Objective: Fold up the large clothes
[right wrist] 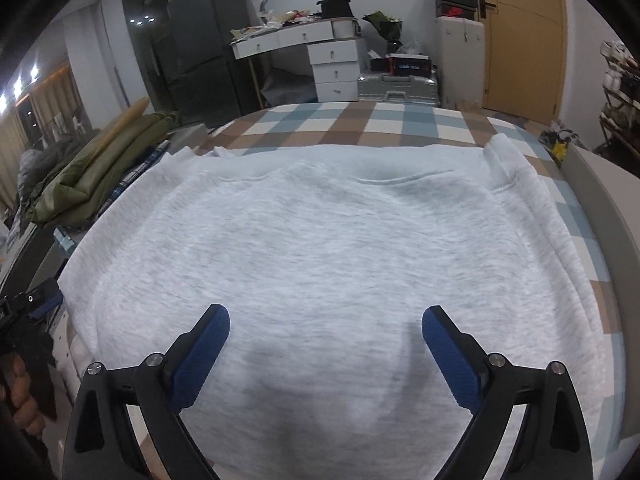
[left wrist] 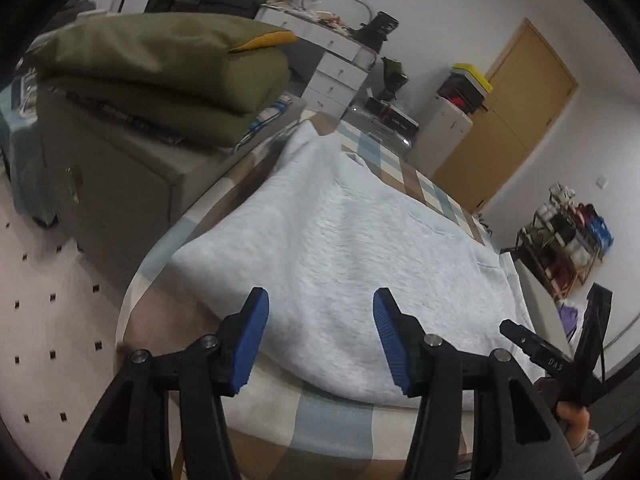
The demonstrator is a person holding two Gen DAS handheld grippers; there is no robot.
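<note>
A pale grey sweatshirt (right wrist: 320, 248) lies spread flat on a checked bedsheet (right wrist: 360, 120), with a ribbed cuff (right wrist: 504, 156) at its far right corner. My right gripper (right wrist: 326, 320) hovers open over the near middle of the garment, nothing between its blue pads. In the left wrist view the same sweatshirt (left wrist: 340, 248) lies ahead; my left gripper (left wrist: 320, 304) is open above its near left edge, empty. The other gripper's black body (left wrist: 560, 352) and a hand show at the lower right there.
A folded olive quilt (left wrist: 160, 72) rests on a grey chest left of the bed. Beyond the bed stand a white desk with drawers (right wrist: 332, 64), a silver suitcase (right wrist: 400, 88) and a wooden door (right wrist: 524, 36). A shoe rack (left wrist: 568, 240) stands at right.
</note>
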